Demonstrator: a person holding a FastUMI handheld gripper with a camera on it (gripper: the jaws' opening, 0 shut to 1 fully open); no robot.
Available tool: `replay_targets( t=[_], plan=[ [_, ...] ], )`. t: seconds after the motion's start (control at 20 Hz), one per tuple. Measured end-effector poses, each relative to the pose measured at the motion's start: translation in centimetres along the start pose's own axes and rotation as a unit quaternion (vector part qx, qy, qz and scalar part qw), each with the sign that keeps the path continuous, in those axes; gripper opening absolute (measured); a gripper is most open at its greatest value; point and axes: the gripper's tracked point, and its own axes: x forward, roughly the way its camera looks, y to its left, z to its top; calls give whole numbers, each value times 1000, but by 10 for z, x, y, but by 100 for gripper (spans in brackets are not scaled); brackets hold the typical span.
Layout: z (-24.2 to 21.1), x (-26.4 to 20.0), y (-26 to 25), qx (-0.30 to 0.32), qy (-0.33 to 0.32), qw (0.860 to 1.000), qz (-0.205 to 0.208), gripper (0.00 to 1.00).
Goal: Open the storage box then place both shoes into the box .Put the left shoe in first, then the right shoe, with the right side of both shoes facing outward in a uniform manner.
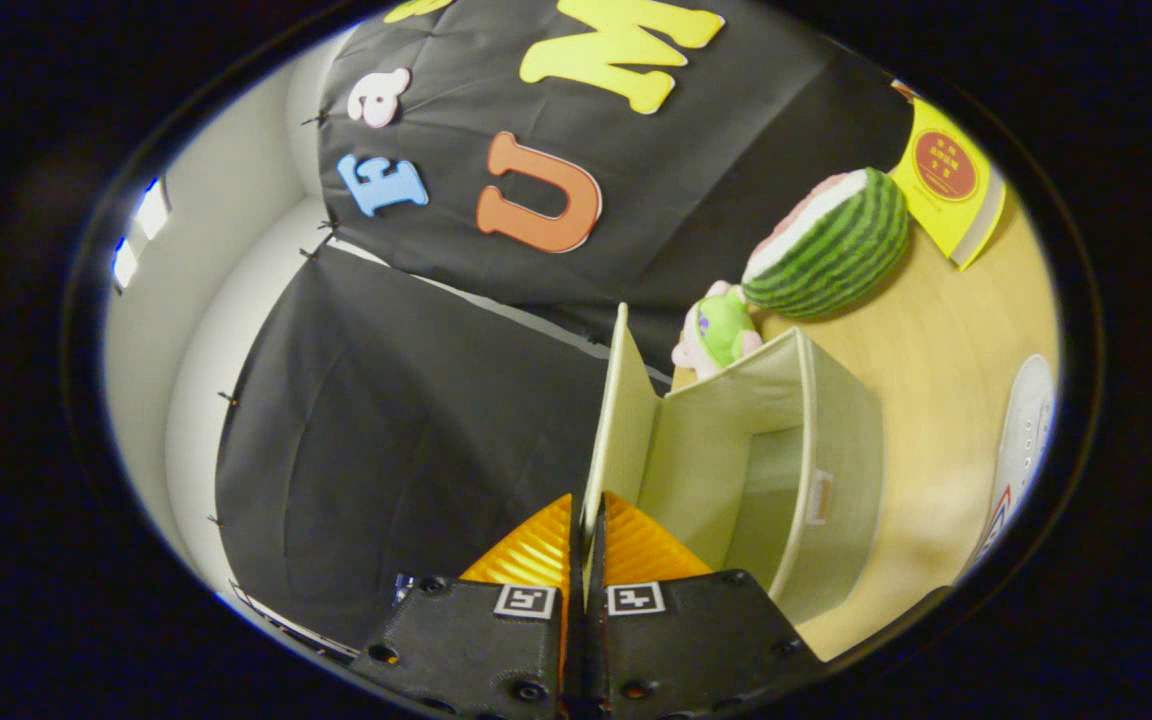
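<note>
My fingers (588, 545) pinch the storage box (766, 470) lid (616, 420) edge-on; one shoe (1021, 450) beyond is half cut off.

Warm dim light, strong fisheye bending, soft blurred edges

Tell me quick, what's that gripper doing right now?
Gripper: closed, both fingers pinching the lid of the storage box, lifted open.
</note>
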Motion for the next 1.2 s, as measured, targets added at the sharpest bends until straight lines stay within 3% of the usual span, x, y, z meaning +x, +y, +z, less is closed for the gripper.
replay_targets(
  t=[0.3,0.45,0.75,0.9,1.15,1.2],
  plan=[
    [-12,34,50,-3,-40,999,21,7],
    [-11,62,68,-6,-61,998,26,14],
    [-45,125,92,-27,-22,999,26,17],
    [-57,139,91,-73,-8,997,1,24],
    [-74,118,61,-133,2,988,-75,100],
    [-76,111,53,-126,4,988,-85,100]
  ],
)
